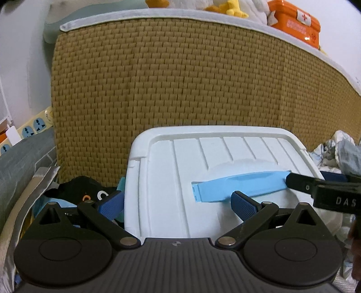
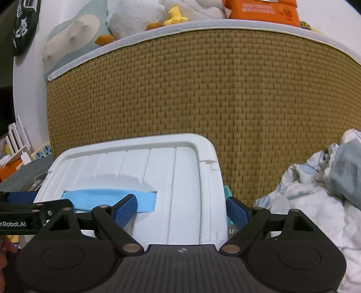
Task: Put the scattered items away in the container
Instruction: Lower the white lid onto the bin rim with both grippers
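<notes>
A white container lid [image 1: 180, 180] with a light blue handle [image 1: 237, 187] fills the lower middle of both views. My left gripper [image 1: 178, 205] is open. Its left finger hangs past the lid's left edge and its right fingertip sits over the blue handle. My right gripper [image 2: 181, 210] is open too, with its left fingertip by the blue handle [image 2: 101, 198] and its right one past the right edge of the lid [image 2: 180, 180]. A black item with orange and white letters [image 1: 85, 191] shows beside the lid at the left.
A woven tan mat wall [image 1: 180, 78] rises right behind the lid. Plush toys [image 2: 140, 18] and an orange first-aid box [image 1: 295, 20] lie on top of it. Crumpled white and grey bedding [image 2: 315, 191] lies at the right, a power strip [image 1: 33, 128] at the left.
</notes>
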`<action>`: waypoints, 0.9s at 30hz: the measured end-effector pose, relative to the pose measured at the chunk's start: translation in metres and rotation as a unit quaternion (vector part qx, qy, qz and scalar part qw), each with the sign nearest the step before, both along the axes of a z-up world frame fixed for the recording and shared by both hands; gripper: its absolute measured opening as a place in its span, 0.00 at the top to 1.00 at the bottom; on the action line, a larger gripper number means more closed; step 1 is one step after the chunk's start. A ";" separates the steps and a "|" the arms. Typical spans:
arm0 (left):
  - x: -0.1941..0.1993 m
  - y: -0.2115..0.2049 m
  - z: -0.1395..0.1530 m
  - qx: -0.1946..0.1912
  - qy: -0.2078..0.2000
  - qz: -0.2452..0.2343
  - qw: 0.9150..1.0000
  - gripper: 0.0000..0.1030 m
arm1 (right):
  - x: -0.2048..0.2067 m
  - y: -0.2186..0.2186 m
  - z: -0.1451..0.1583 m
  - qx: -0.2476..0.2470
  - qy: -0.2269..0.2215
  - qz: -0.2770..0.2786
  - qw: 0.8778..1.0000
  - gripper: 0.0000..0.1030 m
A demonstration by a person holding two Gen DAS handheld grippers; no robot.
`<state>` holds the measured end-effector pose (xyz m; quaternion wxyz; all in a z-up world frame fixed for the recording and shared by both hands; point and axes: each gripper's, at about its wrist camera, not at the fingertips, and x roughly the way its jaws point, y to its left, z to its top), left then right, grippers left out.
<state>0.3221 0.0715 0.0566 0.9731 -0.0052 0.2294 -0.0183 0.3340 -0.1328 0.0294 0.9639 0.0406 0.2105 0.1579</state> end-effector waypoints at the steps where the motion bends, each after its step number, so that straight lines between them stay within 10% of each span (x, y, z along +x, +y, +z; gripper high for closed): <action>1: 0.003 0.001 0.001 0.000 0.005 -0.002 1.000 0.01 | 0.004 0.000 0.000 0.001 0.006 0.001 1.000 0.14; 27: 0.059 0.005 0.009 0.001 0.031 0.009 0.999 0.00 | 0.056 0.004 0.000 0.006 0.032 0.004 0.999 0.13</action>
